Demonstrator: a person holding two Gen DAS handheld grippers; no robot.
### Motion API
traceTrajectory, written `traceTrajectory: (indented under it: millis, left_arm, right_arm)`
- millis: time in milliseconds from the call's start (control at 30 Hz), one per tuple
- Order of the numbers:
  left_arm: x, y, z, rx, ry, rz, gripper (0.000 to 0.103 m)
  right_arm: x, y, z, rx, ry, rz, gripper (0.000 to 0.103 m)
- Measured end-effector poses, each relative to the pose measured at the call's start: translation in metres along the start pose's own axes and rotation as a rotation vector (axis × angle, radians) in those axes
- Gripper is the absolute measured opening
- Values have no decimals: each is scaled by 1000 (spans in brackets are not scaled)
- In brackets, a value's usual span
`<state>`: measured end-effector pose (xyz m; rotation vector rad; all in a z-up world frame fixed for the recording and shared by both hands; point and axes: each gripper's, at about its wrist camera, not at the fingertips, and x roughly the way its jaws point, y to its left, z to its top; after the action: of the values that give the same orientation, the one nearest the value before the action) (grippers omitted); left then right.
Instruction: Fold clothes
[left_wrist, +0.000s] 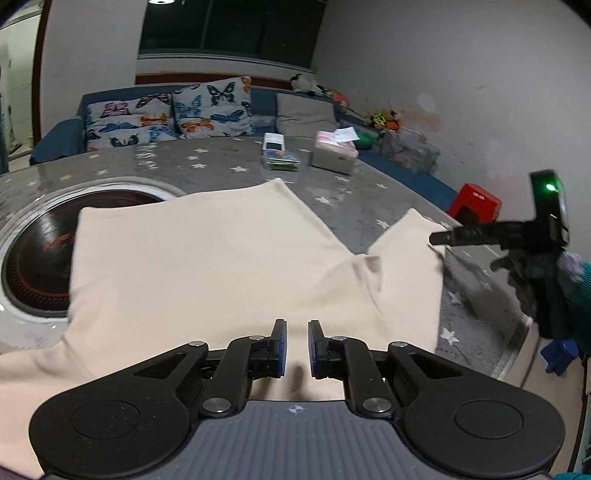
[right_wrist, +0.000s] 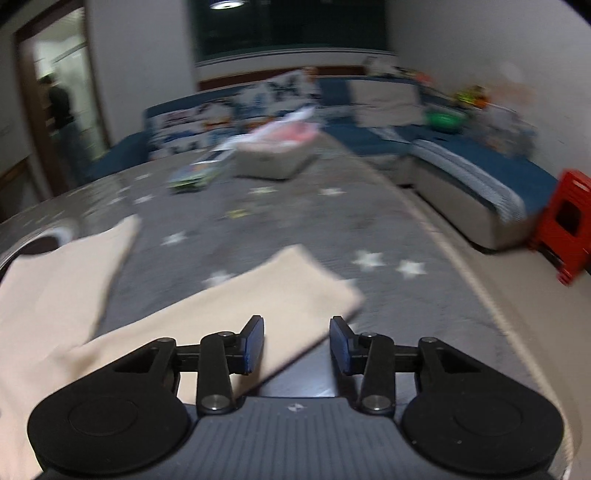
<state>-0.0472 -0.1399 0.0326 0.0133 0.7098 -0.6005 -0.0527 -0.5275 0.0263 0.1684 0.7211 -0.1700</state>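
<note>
Folding is at an early stage: the cream garment (left_wrist: 207, 258) lies mostly spread on the star-patterned table (left_wrist: 332, 177), with no finished fold visible. Left gripper (left_wrist: 297, 345) hovers over the near cloth, jaws narrowly parted, nothing pinched between them. Right gripper (right_wrist: 297, 343) is tilted downward, jaws apart and empty, straddling the sleeve (right_wrist: 295, 288) edge directly ahead. Gathering and folding the sleeves appear outstanding.

White walls (left_wrist: 406, 55), dark window (left_wrist: 229, 29), blue sofa (left_wrist: 406, 166) with butterfly cushions (left_wrist: 210, 107), red stool (right_wrist: 569, 225)
</note>
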Motion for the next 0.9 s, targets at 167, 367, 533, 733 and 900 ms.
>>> traceTrajectory:
  millis: [167, 367, 533, 733, 900]
  left_arm:
    - [5, -12, 3, 33, 2, -16, 18]
    - [14, -27, 10, 73, 8, -38, 19]
    - [28, -40, 16, 109, 10, -73, 19]
    - [51, -58, 13, 142, 47, -118, 24]
    - [60, -67, 4, 164, 60, -132, 34]
  right_arm:
    - [14, -9, 2, 61, -25, -26, 26]
    - [2, -10, 1, 44, -71, -18, 7]
    - [-18, -19, 3, 57, -120, -27, 6]
    - [-7, -31, -10, 100, -68, -39, 6]
    - [-27, -28, 2, 97, -117, 7, 6]
